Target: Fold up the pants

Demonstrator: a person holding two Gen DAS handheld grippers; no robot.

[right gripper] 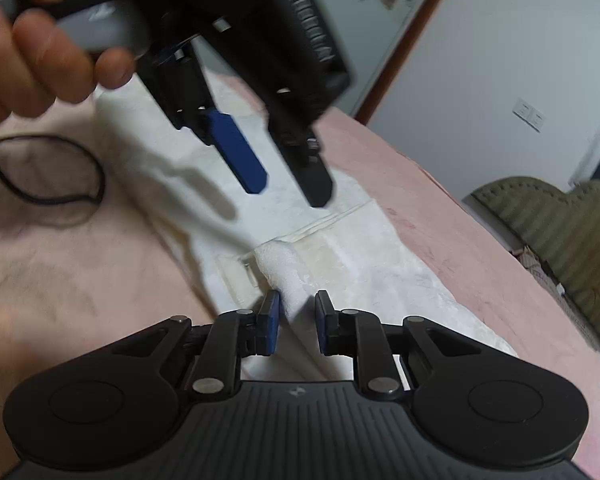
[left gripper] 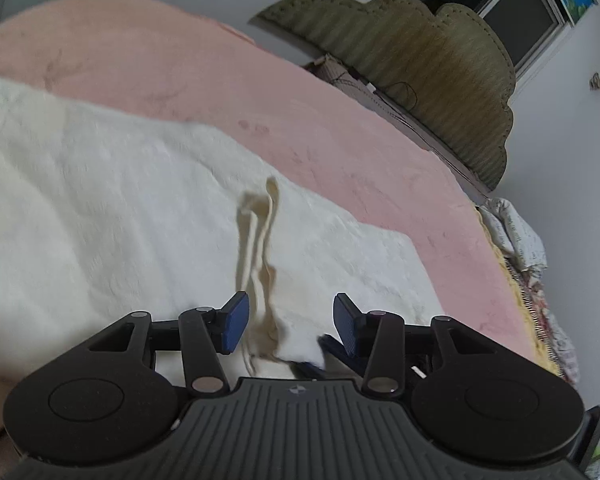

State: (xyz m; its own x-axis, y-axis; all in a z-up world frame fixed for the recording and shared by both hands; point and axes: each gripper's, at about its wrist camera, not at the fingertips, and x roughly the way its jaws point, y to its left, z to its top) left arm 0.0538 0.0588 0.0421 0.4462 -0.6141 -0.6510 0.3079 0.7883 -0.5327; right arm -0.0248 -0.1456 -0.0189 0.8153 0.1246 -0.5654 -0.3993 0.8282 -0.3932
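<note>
Seemingly done with its hold, the left gripper (left gripper: 290, 324) stands half open, and a cream drawstring (left gripper: 260, 256) of the white pants (left gripper: 100, 184) hangs loose between its pads, pinched by nothing. From the right wrist, the right gripper (right gripper: 297, 322) is narrowed onto a raised fold of the pants (right gripper: 284, 276), likely to carry it over, with the left gripper (right gripper: 288, 184) hovering beyond its fingertips.

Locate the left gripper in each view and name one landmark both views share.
Left wrist view: left gripper at bottom centre, jaws apart, a cream drawstring hanging between them.
Right wrist view: left gripper at upper centre, held by a hand, above the white pants.
Shared landmark: the olive headboard.
</note>
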